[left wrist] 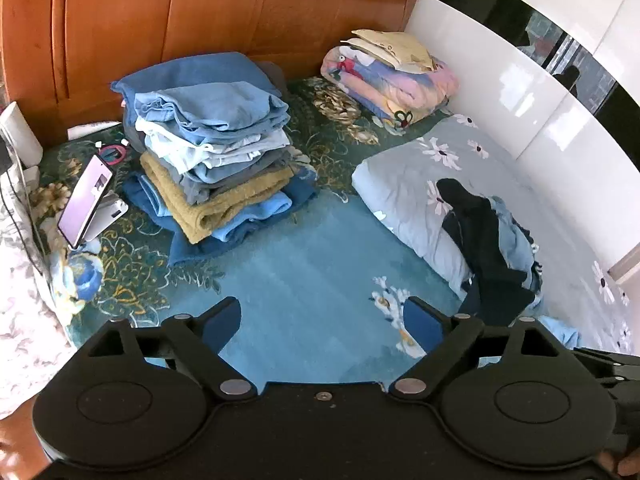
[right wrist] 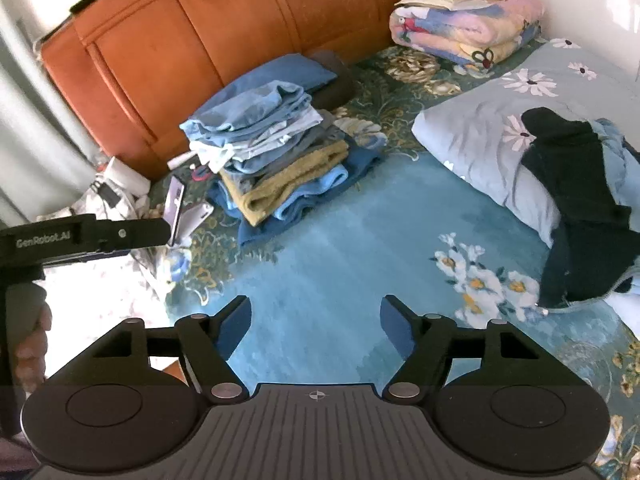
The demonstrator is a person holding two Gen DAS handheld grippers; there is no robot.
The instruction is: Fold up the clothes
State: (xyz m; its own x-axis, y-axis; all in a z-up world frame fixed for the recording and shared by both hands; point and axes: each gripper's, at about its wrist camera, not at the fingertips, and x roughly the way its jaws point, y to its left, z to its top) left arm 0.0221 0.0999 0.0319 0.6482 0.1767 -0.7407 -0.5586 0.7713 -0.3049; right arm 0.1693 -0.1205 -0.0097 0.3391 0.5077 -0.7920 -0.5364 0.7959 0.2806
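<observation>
While both grippers' jaws gape wide and empty, the left gripper (right wrist: pixel 80 236) reads "GenRobot.AI".

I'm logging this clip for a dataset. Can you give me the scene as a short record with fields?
surface: bed with teal floral cover
folded: stack of blue, white and mustard clothes, near the wooden headboard
unfolded: dark navy garment draped over grey daisy-print pillow
left gripper: open, empty
right gripper: open, empty
</observation>
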